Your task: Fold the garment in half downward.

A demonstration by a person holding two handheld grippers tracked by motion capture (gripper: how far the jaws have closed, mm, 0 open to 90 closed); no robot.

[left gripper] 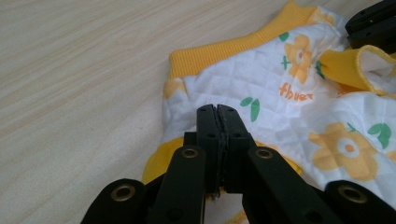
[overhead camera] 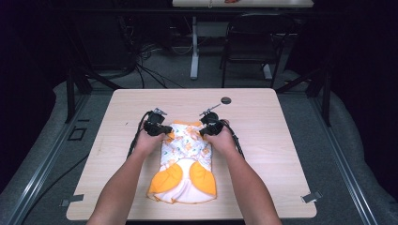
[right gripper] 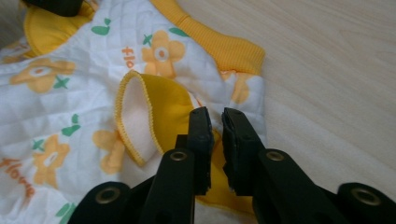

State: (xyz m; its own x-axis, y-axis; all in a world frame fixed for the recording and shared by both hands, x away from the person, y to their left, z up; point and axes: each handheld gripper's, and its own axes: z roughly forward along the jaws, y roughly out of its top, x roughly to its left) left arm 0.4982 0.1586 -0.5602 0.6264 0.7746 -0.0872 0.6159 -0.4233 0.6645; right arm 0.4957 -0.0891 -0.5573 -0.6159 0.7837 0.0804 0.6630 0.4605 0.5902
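Your left gripper [left gripper: 217, 122] is pinched shut on the garment [left gripper: 280, 112]; your right gripper [right gripper: 215, 125] is parted, empty. Lifting now skews the fold.

White quilted garment [overhead camera: 186, 146] with orange flowers, green leaves, yellow trim; pale wood table [overhead camera: 263, 140]

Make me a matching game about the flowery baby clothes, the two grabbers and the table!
Things:
1. left gripper
2. right gripper
3. ribbed hem of the baby garment
4. table

Descriptions:
A. plain yellow-orange
B. jaws a little apart
C. light wood grain
D. jaws pressed together

Pairs: 1-D, 2-B, 3-A, 4-C
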